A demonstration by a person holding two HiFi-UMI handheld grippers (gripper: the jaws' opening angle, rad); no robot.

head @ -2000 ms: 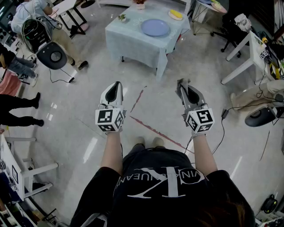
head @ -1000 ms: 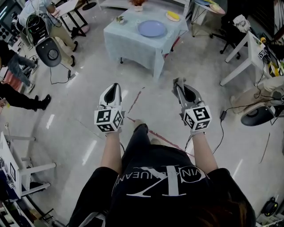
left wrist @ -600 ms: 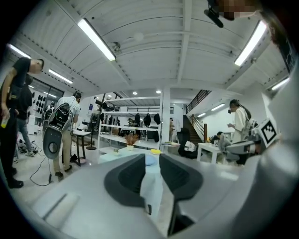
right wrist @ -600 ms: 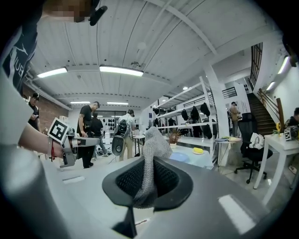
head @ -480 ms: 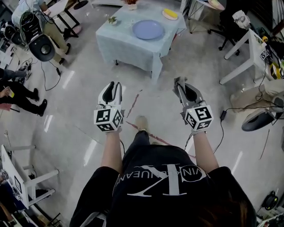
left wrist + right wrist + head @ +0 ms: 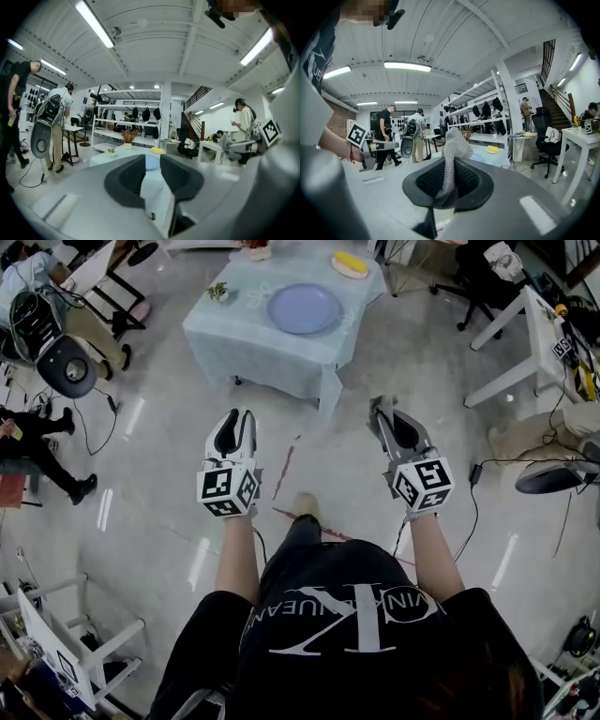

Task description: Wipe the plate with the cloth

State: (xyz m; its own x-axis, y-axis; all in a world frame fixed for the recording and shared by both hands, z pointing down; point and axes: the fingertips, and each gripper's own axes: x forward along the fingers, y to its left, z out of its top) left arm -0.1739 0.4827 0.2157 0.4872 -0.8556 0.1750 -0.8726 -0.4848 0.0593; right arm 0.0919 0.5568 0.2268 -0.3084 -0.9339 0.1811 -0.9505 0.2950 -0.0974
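Observation:
A round blue plate [image 6: 305,308] lies on a small table with a pale blue tablecloth [image 6: 253,348], well ahead of me across the floor. My left gripper [image 6: 240,414] is held out over the floor, open and empty; between its jaws in the left gripper view I see the plate [image 6: 151,161]. To the right, my right gripper [image 6: 379,407] is shut on a grey mesh cloth [image 6: 452,154] that sticks up from its jaws. Both grippers are far short of the table.
On the table also stand a small plant [image 6: 218,292] and a dish with something yellow [image 6: 350,262]. People and a round-seated chair [image 6: 66,365] are at the left, white desks [image 6: 525,343] at the right. Cables [image 6: 469,512] and red tape [image 6: 284,470] lie on the floor.
The table has come nearer as the person walks toward it. The left gripper's jaws have parted from shut to open. The right gripper still holds the cloth.

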